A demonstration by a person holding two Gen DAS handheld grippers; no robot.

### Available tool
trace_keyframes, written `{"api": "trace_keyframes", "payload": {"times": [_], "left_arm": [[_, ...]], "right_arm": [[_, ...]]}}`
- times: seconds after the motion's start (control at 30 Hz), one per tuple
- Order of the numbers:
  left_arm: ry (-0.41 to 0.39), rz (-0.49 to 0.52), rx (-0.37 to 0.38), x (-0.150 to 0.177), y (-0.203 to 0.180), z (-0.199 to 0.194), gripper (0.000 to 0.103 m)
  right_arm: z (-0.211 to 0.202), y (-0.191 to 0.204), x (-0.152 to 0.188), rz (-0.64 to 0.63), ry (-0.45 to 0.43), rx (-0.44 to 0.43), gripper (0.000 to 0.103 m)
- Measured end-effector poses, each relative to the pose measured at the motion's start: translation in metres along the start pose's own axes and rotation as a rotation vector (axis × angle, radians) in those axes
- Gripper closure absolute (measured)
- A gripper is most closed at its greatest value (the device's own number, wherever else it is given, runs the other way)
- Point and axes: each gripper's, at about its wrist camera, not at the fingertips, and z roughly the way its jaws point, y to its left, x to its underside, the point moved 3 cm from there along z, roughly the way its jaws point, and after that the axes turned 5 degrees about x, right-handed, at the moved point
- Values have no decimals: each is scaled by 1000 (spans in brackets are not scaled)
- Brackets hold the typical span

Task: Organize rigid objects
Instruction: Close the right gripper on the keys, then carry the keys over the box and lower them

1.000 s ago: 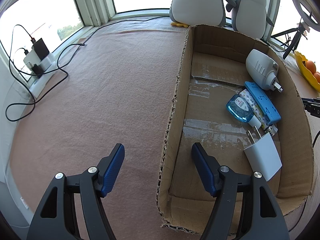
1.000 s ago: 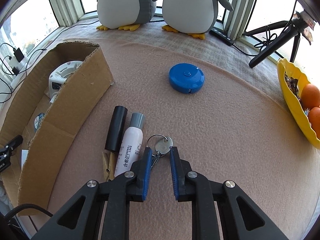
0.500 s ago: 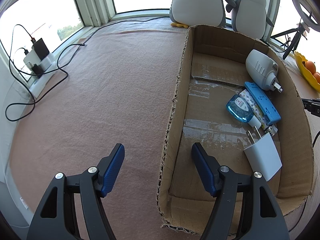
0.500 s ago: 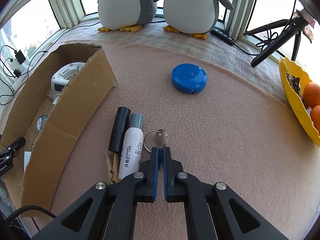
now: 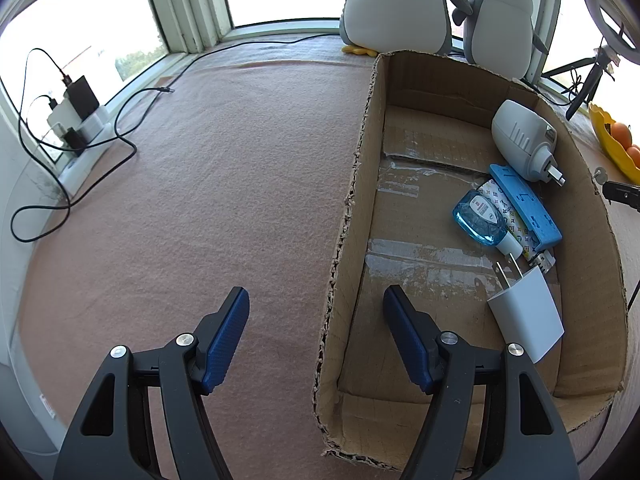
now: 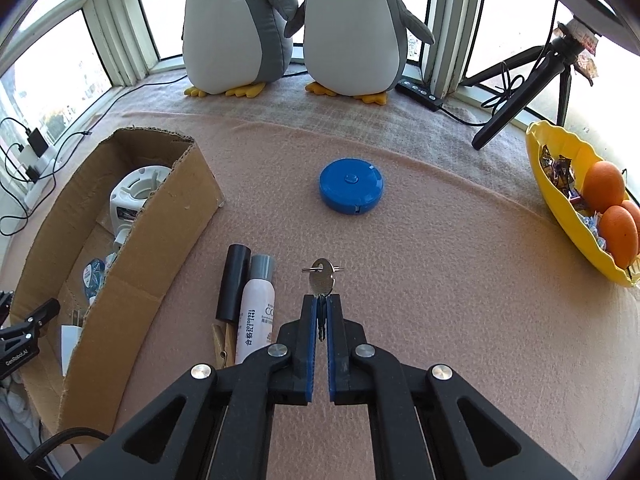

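**Desk:** What does the right-hand tool have?

**Photographer:** The right gripper (image 6: 320, 300) is clamped on a silver key (image 6: 322, 278). Its blue pads are pressed nearly together, with the key's blade between them and the round head and ring sticking out past the tips. The key appears lifted clear of the pink felt table cover (image 6: 440, 280).

**Desk:** And the left?

**Photographer:** The left gripper (image 5: 316, 300) stands wide apart and holds nothing. One finger is over the felt, the other over the inside of the cardboard box (image 5: 348, 216), with the box's near wall running between them.

**Desk:** What is already in the box?

**Photographer:** A white charger plug (image 5: 526, 316), a small blue bottle (image 5: 478, 218) lying on a patterned card, a blue strip-shaped case (image 5: 526, 206) and a white plug-in device (image 5: 520, 140), all gathered along the side farthest from the left gripper.

**Desk:** What is loose on the table?

**Photographer:** Just left of the right gripper lie a black tube (image 6: 233, 282) and a white spray bottle (image 6: 256, 308), side by side and touching, with a wooden clothespin (image 6: 222, 344) at their near end. A round blue tape measure (image 6: 351, 186) sits farther out, well apart from them. Two plush penguins (image 6: 348, 28) stand by the windows, and a yellow fruit bowl (image 6: 560, 208) holds oranges at right.
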Motion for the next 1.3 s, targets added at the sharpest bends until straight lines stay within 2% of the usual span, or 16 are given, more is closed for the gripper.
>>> {"api": "trace_keyframes", "payload": {"times": [0.33, 0.73, 0.97, 1.3], "left_arm": [[0, 0, 0, 0, 0, 0, 32], [-1, -6, 6, -1, -1, 1, 32], [-6, -8, 9, -2, -1, 2, 32], [-8, -9, 11, -2, -1, 2, 32]], "right_arm": [[-41, 18, -3, 1, -70, -43, 99], [-83, 86, 2, -75, -101, -193, 99], [-86, 121, 12, -111, -82, -248, 99], [-77, 141, 22, -132, -45, -260, 99]]}}
